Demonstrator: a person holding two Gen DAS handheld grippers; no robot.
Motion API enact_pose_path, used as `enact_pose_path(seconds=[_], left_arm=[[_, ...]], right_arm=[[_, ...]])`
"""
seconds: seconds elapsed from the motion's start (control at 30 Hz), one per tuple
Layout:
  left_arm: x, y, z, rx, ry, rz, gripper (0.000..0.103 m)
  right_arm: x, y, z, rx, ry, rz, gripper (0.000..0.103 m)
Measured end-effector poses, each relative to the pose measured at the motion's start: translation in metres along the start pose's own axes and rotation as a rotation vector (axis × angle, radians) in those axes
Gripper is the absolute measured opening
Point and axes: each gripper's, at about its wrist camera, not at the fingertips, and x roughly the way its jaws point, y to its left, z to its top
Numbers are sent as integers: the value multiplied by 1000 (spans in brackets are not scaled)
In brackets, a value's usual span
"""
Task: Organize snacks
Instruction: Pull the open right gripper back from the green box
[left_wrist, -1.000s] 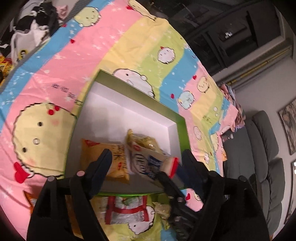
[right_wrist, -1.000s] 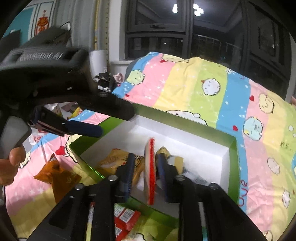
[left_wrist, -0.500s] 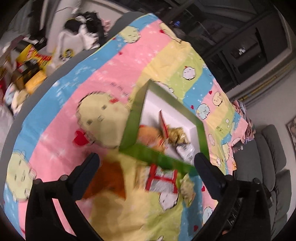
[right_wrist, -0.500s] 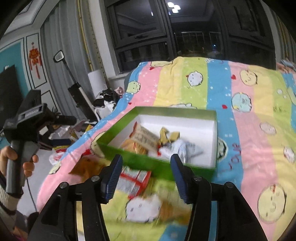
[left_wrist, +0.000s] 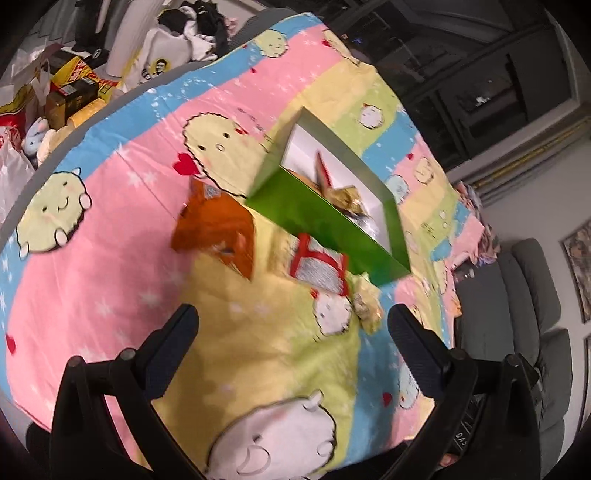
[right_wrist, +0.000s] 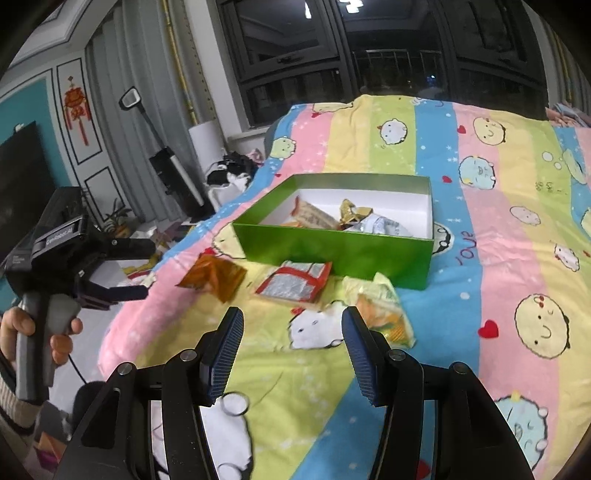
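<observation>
A green box with a white inside stands on the bed and holds several snack packets. In front of it lie an orange packet, a red-and-silver packet and a yellow-green packet. My left gripper hovers wide open and empty over the bed, short of the packets. It also shows at the left of the right wrist view, the left gripper held by a hand. My right gripper is open and empty, just short of the packets.
The bed cover is striped with cartoon figures. Its left edge drops to a floor with boxes and bags. A grey sofa stands to the right. A dark screen and dark windows line the walls.
Both grippers have drawn back from the box toward the near side of the bed. The right one let go of a red-edged packet, which now lies in the box. Both jaws stand wider.
</observation>
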Motion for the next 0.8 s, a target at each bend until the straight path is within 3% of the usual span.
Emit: enact_pose_path(seconds=[0.2, 0.3, 0.43, 0.8], left_arm=[[-20, -24, -25, 112, -6, -122, 102], [-33, -31, -43, 177, -38, -135, 102], [-36, -29, -60, 175, -11, -181, 102], [-24, -27, -68, 226, 23, -157, 102]], right_arm=[[-23, 17, -9, -18, -31, 4, 56], [-37, 24, -16, -16, -53, 9, 56], [-50, 33, -25, -22, -71, 7, 56], [-38, 21, -26, 18, -31, 25, 56]])
